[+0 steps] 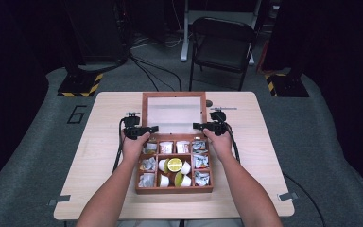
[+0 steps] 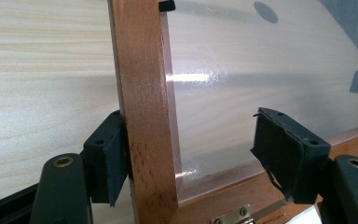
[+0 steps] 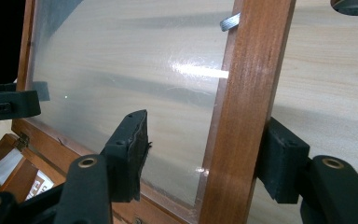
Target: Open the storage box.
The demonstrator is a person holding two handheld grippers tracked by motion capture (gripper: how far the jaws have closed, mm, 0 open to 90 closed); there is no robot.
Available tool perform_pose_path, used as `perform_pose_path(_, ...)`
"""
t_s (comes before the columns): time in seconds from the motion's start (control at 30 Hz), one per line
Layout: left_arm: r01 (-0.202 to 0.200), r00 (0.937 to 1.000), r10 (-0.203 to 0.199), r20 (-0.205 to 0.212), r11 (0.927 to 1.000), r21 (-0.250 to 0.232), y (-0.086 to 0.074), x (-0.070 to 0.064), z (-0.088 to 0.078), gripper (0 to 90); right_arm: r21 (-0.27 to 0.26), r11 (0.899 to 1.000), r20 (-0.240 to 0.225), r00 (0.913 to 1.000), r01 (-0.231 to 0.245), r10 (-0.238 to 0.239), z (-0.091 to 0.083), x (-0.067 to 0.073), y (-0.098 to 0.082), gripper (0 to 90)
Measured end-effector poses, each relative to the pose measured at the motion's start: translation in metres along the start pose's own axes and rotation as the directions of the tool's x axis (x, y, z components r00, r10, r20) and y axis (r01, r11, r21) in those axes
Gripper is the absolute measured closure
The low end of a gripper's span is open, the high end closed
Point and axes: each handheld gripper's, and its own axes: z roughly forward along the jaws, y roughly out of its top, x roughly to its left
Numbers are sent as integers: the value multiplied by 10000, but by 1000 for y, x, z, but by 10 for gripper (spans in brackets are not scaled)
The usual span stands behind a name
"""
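Both grippers straddle the open lid (image 1: 174,112) of the wooden box (image 1: 175,189); left gripper (image 2: 186,154) and right gripper (image 3: 205,154) each stand released around a side rail, outer pad touching, inner pad apart; rails run upright between the jaws.

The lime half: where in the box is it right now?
In the high view, the lime half lies cut side up in the wooden box's centre compartment, among white cups.
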Motion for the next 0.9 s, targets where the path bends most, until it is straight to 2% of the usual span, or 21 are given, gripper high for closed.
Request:
perform_pose_path(0.1,-55,9999,55,84,9999,84,0,1,0,299,-30,10000,15,10000,-18,18,0,0,0,401)
perform_pose_path(0.6,311,9992,-319,260,9991,281,0,6,6,296,237,9985,-175,9986,-491,495,5,-8,-2,398)
perform_pose_path(0.9,533,9980,-547,322,9976,443,0,9,7,290,309,9978,-243,9979,-588,596,7,-10,-1,399)
